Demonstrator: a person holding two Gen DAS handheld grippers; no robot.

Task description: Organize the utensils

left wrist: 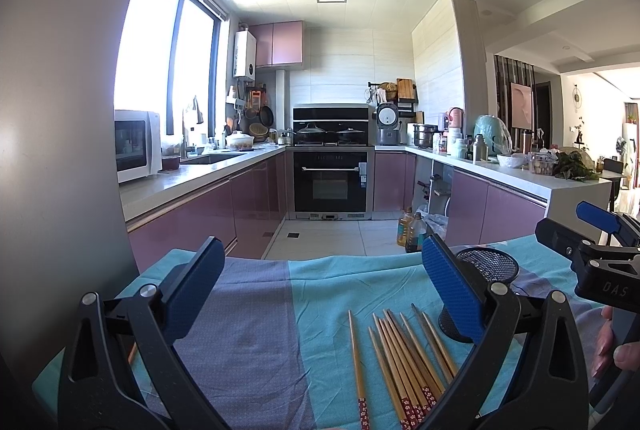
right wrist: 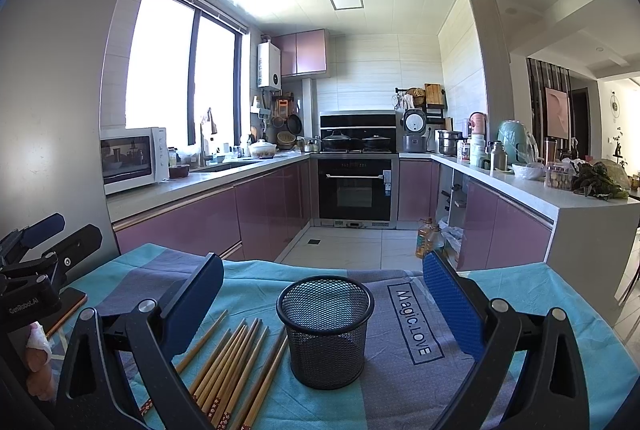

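Several bamboo chopsticks (left wrist: 404, 358) with red patterned ends lie loose on the blue and teal cloth (left wrist: 256, 342). In the right wrist view the chopsticks (right wrist: 232, 366) lie just left of an empty black mesh cup (right wrist: 326, 330) that stands upright. In the left wrist view the mesh cup (left wrist: 486, 270) is partly hidden behind my right finger. My left gripper (left wrist: 320, 290) hovers open above the cloth, holding nothing. My right gripper (right wrist: 324, 294) is open too, its fingers standing wide on either side of the cup. The right gripper (left wrist: 596, 250) also shows at the right edge of the left wrist view.
The cloth (right wrist: 416, 322) bears the words "Magic.LOVE". A phone (right wrist: 66, 310) lies at the table's left edge. Beyond the table are purple kitchen cabinets (left wrist: 240, 205), an oven (left wrist: 330, 181) and oil bottles (left wrist: 412, 230) on the floor. A person's fingers (left wrist: 616, 354) hold the right tool.
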